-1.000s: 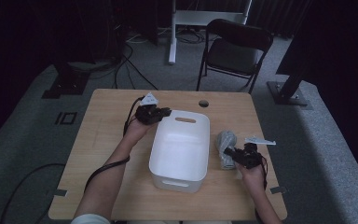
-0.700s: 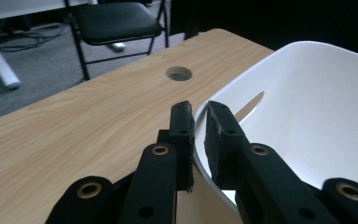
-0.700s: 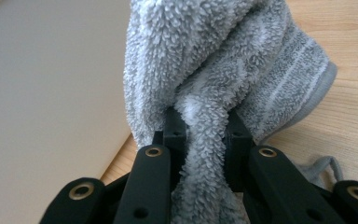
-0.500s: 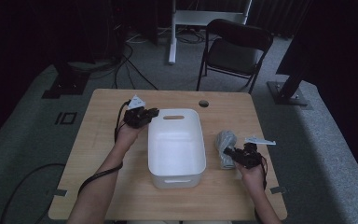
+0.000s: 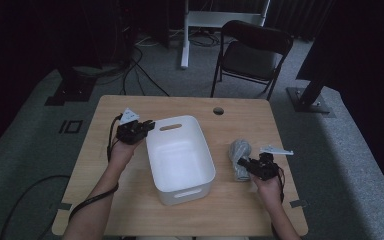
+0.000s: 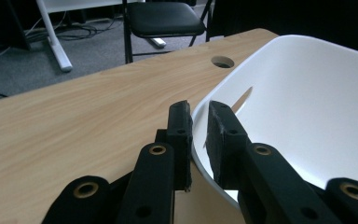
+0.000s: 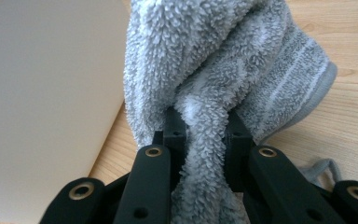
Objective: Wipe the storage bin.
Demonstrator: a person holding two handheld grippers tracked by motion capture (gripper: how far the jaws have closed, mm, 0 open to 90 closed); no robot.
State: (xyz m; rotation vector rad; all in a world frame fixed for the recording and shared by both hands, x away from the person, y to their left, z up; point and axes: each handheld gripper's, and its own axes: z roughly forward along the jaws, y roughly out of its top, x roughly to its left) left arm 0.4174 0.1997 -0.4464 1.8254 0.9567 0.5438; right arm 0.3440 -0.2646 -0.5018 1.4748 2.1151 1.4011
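A white plastic basin (image 5: 180, 160) stands empty in the middle of the wooden table (image 5: 130, 205), turned a little askew. My left gripper (image 5: 149, 125) is at its far left corner. In the left gripper view the gripper (image 6: 198, 112) is shut on the basin's rim (image 6: 307, 107), one jaw outside the wall and one inside. A crumpled grey towel (image 5: 237, 151) lies on the table right of the basin. My right gripper (image 5: 243, 163) is at its near end. Up close, that gripper (image 7: 204, 126) is shut on a fold of the towel (image 7: 223, 60), beside the basin's wall (image 7: 42, 93).
A round cable hole (image 5: 218, 110) is in the table's far edge. A black folding chair (image 5: 252, 52) stands behind the table, with cables and a white stand on the floor beyond. Bare wood lies left of the basin and along the near edge.
My left gripper has drawn the basin's far end to the left, turning the basin a little. The right gripper and the towel have hardly moved.
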